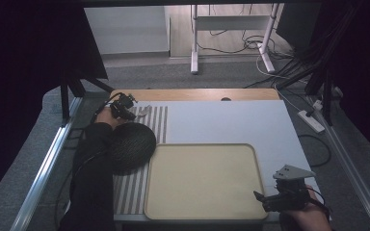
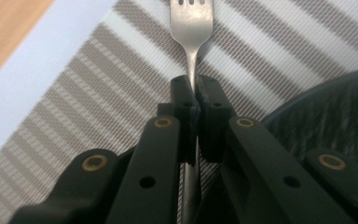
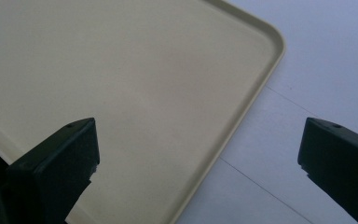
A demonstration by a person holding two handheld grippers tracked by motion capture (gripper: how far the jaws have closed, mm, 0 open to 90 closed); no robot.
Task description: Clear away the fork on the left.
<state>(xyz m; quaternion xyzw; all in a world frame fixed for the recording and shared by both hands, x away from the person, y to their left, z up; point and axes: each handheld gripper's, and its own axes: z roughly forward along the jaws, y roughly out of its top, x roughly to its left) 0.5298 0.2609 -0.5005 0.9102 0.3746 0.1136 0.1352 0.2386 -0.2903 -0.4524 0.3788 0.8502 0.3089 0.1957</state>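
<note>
A silver fork [image 2: 192,28] lies on a striped placemat [image 2: 88,88], tines pointing away in the left gripper view. My left gripper [image 2: 196,86] is shut on the fork's handle, both pads pressed against it. From above, that gripper [image 1: 125,109] sits at the far left of the table over the striped placemat [image 1: 158,120]. My right gripper [image 3: 198,149] stands open with nothing between its jaws, above the edge of a beige tray [image 3: 135,84]. In the high view the right gripper [image 1: 265,198] hangs at the front right corner of the tray [image 1: 202,180].
A dark round textured object [image 1: 131,147] rests on the placemat between the left gripper and the tray, and it reaches into the left gripper view [image 2: 326,116]. The white table top [image 1: 231,120] stretches behind the tray. Table legs and cables lie on the floor beyond.
</note>
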